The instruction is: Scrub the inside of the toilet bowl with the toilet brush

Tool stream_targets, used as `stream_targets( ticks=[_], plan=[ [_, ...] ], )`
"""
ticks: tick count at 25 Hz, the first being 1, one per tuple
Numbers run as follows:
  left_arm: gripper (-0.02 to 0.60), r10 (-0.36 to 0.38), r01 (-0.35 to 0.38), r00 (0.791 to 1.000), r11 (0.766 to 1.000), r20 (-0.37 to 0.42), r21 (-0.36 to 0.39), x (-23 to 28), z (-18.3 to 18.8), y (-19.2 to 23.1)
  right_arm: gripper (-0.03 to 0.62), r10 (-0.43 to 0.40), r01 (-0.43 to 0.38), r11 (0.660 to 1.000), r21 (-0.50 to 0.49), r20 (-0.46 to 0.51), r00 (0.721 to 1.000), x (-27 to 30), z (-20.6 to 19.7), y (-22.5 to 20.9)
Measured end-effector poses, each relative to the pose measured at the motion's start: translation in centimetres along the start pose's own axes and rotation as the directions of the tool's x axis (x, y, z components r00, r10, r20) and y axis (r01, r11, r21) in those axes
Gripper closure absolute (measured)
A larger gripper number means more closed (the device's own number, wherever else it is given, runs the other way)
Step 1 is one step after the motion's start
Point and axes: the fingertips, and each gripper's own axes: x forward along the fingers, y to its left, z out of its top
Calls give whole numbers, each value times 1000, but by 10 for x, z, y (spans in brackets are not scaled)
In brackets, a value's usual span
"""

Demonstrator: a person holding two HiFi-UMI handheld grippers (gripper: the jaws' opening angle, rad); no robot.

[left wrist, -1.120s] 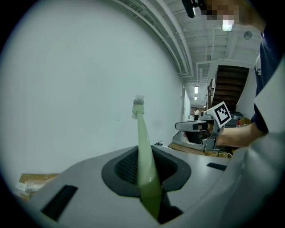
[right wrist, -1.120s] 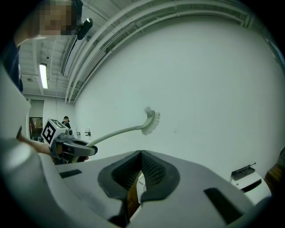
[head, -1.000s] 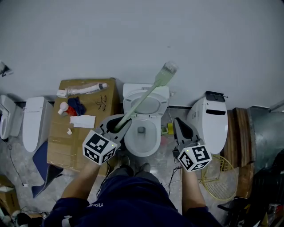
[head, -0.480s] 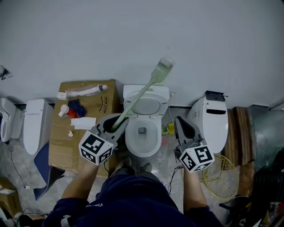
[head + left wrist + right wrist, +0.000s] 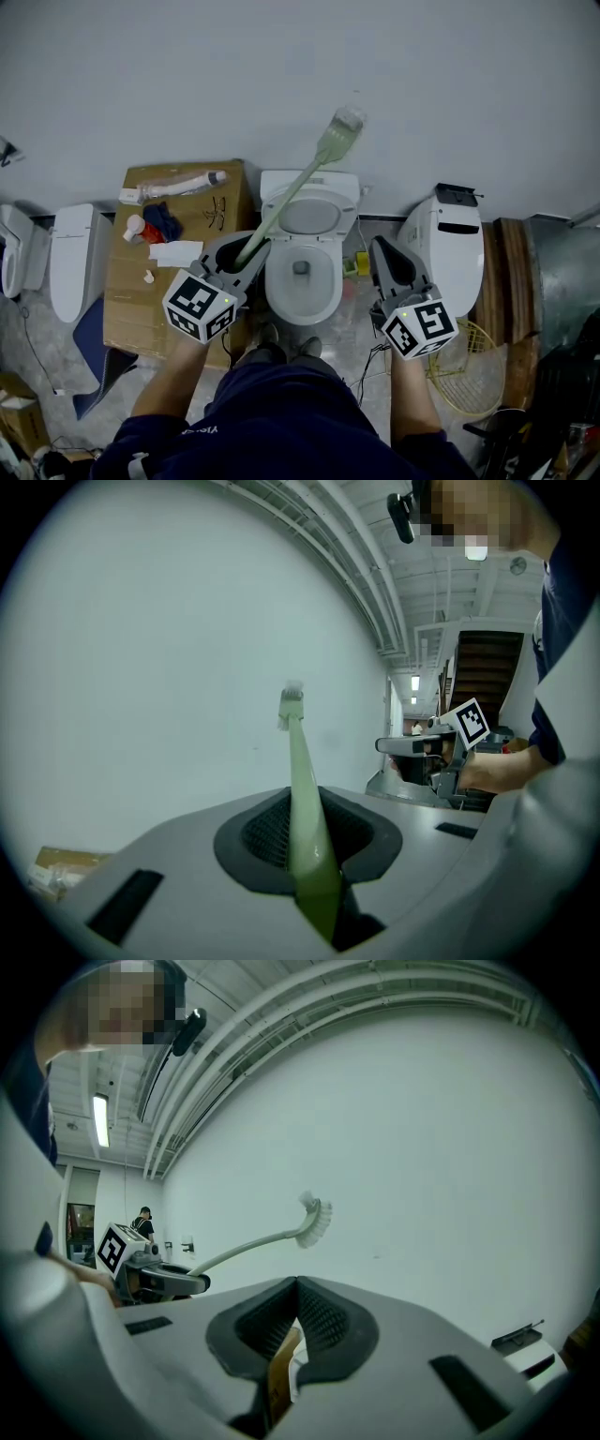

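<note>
Toilet brush [image 5: 292,195]: handle pinched in the left gripper [image 5: 246,255], shaft rising toward 1 o'clock, bristle head in the air against the wall [image 5: 422,84], above the cistern and clear of the toilet bowl [image 5: 274,286]. The handle's lower end is hidden inside the jaws. The right gripper [image 5: 386,262] has its jaws pressed together on nothing; a brown-and-white sliver behind them cannot be identified. The bowl sits between the two grippers, uncovered. A cardboard box [image 5: 178,272] crowds it at 9 o'clock, a second toilet [image 5: 450,258] at 3 o'clock.
</note>
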Motion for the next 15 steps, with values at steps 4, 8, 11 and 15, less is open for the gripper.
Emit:
stream_targets(
  ticks=[4,8,11,15],
  plan=[
    [503,0,0,1000,1000,-4,-5,1,-2,-2,589,1,-1,1000,2,-2,1000,-1,-1,0],
    [503,1,-1,1000,1000,-8,-11,1,-5,-1,589,6,-6,1000,4,-4,1000,-1,-3,1],
    [503,-1,1,1000,1000,-8,-15,2,-7,-3,589,11,-11,1000,6,-5,1000,-2,-5,1],
    [503,-6,6,1000,1000,-12,-15,4,-7,-7,589,9,-9,1000,9,-6,1000,-5,-5,-1]
  ],
)
